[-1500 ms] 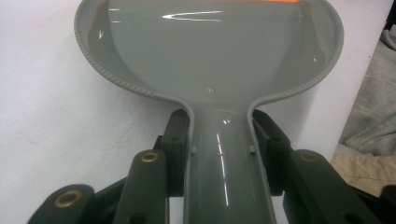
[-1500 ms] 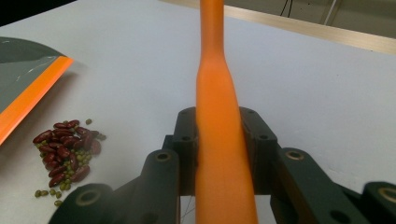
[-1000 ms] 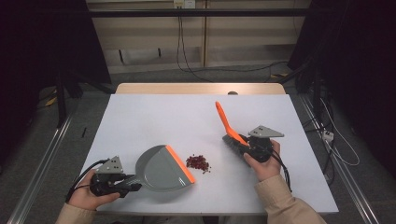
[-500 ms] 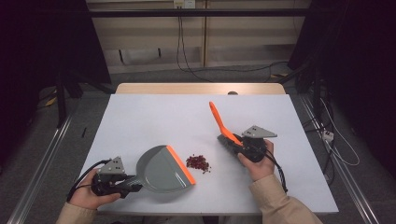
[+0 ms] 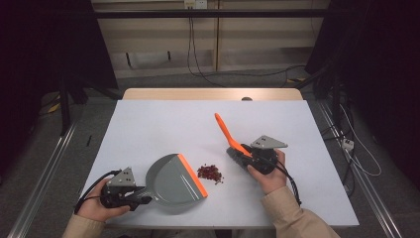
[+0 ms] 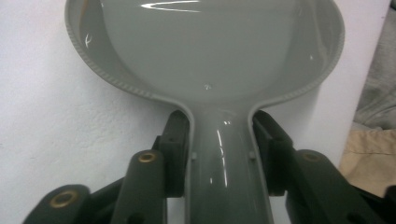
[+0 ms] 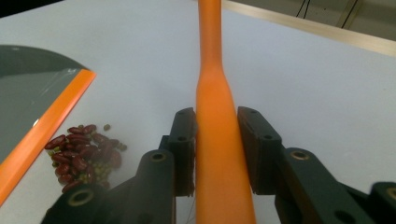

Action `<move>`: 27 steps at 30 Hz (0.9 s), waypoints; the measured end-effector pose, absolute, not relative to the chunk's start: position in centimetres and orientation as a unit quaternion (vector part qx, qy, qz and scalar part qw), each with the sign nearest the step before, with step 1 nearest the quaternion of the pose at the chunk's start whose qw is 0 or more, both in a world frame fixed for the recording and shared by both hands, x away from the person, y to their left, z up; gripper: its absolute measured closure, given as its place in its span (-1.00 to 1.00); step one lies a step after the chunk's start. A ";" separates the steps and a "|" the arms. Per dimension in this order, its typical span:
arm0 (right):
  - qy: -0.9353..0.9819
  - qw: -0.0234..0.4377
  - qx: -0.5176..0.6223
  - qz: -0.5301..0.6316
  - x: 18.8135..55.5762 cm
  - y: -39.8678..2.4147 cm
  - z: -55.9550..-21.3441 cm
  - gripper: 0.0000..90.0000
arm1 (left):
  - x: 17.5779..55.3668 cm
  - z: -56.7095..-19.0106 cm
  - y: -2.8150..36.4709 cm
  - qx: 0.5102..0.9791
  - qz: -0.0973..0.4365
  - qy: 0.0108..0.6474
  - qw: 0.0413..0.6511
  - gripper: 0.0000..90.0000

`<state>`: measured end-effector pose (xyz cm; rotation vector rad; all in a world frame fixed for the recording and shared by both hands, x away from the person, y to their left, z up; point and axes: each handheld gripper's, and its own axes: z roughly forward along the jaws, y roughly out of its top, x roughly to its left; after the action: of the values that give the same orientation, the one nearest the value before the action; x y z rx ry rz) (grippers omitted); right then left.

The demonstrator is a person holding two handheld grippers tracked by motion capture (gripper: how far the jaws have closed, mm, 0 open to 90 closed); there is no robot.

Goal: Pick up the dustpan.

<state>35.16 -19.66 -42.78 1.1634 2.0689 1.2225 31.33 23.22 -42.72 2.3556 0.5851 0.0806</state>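
A lab or test room set up for recording, not a home; a plain white table (image 5: pixel 148 129) stands alone at its centre on a wooden base; beyond the table, bare pale wall panels (image 5: pixel 163 44) carry a socket (image 5: pixel 195 4) from which black cables (image 5: pixel 198 54) hang to the grey floor; metal rails (image 5: pixel 44 168) run along the floor left and right of the table; dark curtains (image 5: pixel 44 44) hang on both sides of it.
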 end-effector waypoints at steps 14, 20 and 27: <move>0.770 0.221 0.442 0.404 34.4 -20.4 -41.9 0.58 | 31.7 -43.1 22.9 0.910 0.014 0.226 0.348 0.31; 0.765 0.237 0.436 0.410 34.2 -19.5 -41.9 0.59 | 31.7 -43.2 22.7 0.910 0.018 0.227 0.347 0.30; 0.756 0.253 0.429 0.425 34.2 -18.5 -41.8 0.59 | 31.8 -43.2 22.6 0.910 0.020 0.235 0.340 0.39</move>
<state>34.24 -18.46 -41.84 1.1675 2.0544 1.1552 31.77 22.57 -43.17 2.3692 0.6110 0.0524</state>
